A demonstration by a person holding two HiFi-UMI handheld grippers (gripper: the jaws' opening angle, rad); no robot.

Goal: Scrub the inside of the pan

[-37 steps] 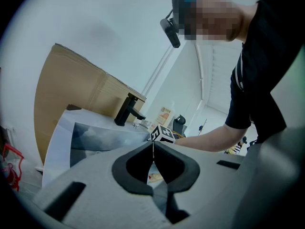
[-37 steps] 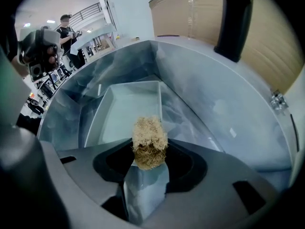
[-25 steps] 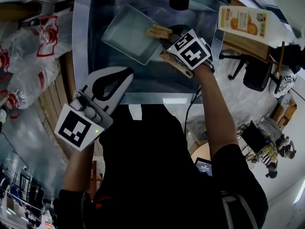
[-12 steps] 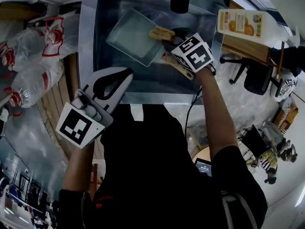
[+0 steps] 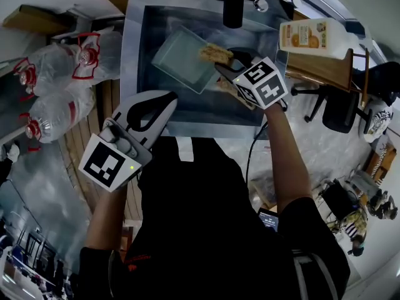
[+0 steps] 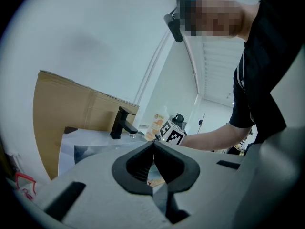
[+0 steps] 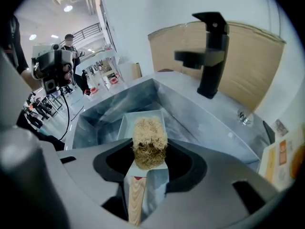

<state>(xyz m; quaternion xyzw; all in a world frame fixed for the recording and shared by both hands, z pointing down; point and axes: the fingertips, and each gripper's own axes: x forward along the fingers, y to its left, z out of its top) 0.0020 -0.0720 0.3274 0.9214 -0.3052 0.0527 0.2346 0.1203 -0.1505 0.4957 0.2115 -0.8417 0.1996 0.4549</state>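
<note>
A shallow rectangular pan (image 5: 181,58) lies tilted in the steel sink (image 5: 206,108). My right gripper (image 5: 228,66) is shut on a wooden-handled brush; its tan bristles (image 5: 215,52) rest at the pan's right edge. In the right gripper view the bristles (image 7: 149,141) stand just past the jaws, the handle (image 7: 135,200) runs back between them, and the pan (image 7: 127,123) lies beyond. My left gripper (image 5: 169,97) hangs shut and empty over the sink's front rim, apart from the pan. Its jaws (image 6: 154,147) meet in the left gripper view.
A black faucet (image 5: 234,2) stands at the sink's back edge (image 7: 209,51). An orange-labelled bottle (image 5: 311,35) sits on the counter at the right. Plastic water bottles (image 5: 56,80) lie on the counter at the left. A brown board stands behind the faucet (image 6: 121,123).
The head camera has shifted, so the sink sits a little further right in view. The brush stays at the pan's right edge. The left gripper has hardly moved.
</note>
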